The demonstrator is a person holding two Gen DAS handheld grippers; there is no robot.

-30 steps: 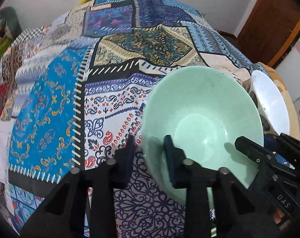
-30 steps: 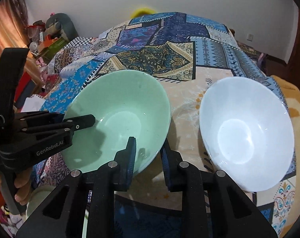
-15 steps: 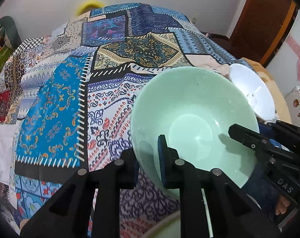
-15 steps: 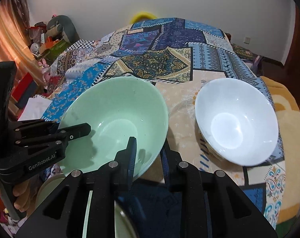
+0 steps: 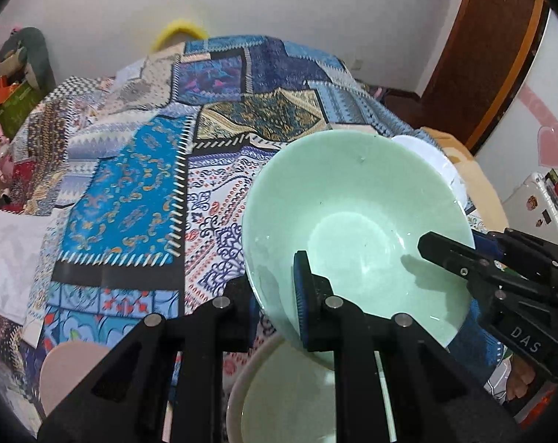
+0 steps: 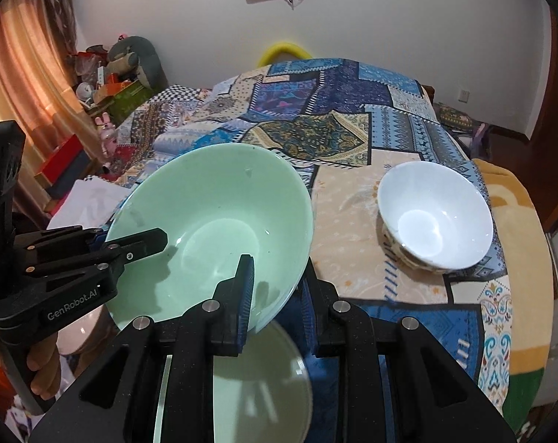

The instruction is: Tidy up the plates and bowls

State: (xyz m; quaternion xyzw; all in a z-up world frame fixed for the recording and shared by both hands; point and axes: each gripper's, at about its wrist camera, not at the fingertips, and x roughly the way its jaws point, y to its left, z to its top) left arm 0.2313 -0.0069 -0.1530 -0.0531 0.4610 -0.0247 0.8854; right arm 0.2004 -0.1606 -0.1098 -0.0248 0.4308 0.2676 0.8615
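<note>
Left wrist view: black two-finger left gripper clamping the near rim of a large mint-green glazed bowl, one blue-padded finger inside the bowl, the other outside under the wall. Bowl tilting toward the camera, off the cloth, held over a pale green round plate with a cream rim at the bottom edge. Black right gripper pinching the bowl's opposite rim from the right side, "DAS" lettering showing on its body, fingers of a hand partly visible beneath it. Pinkish-beige round dish sitting low left, partly cut off by the gripper frame. Small sliver of a white ceramic bowl peeking out behind the green bowl's far rim. Blue patchwork patterned tablecloth covering the table.

Right wrist view: right gripper clenched on the mint-green bowl at its near-right rim, one pad inside, one outside. Left gripper gripping the left rim, "GenRobot.AI" marking showing, hand wrapping the handle below. Green bowl lifted clear of the cloth, hanging above the pale green plate. White bowl with a patterned outer wall resting upright on the tablecloth, well apart to the right. Pinkish dish glimpsed under the left gripper.
</note>
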